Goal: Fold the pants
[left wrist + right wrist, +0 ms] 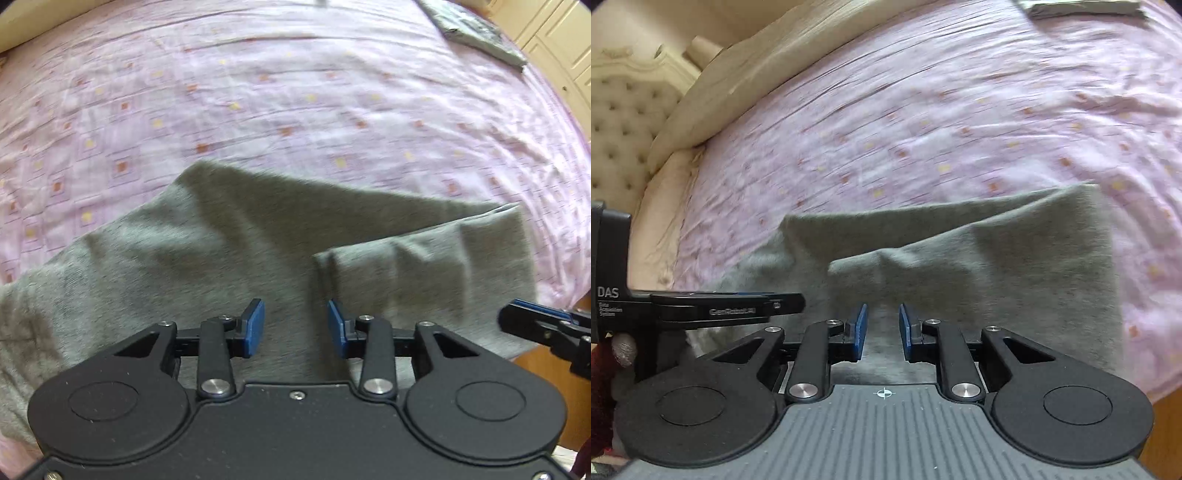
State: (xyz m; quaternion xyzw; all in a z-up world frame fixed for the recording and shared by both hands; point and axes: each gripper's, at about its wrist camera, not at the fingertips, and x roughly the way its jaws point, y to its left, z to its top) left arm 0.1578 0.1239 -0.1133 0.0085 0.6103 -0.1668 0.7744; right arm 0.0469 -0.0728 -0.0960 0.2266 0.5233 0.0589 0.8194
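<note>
Pants (229,240) were lying on the bed (258,92) near its edge, already folded over at least once, so maybe one more fold left. Left tongs (295,328) and right tongs (882,330) both hung released above the fabric, gripping nothing.

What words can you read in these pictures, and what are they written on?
"DAS": white letters on the black body of the left hand-held gripper, seen from the right wrist camera.
Three tiny lines under "DAS": too small to read.
A grey logo on that gripper's arm: too blurred to read for sure.
Left wrist camera: no text at all.
</note>
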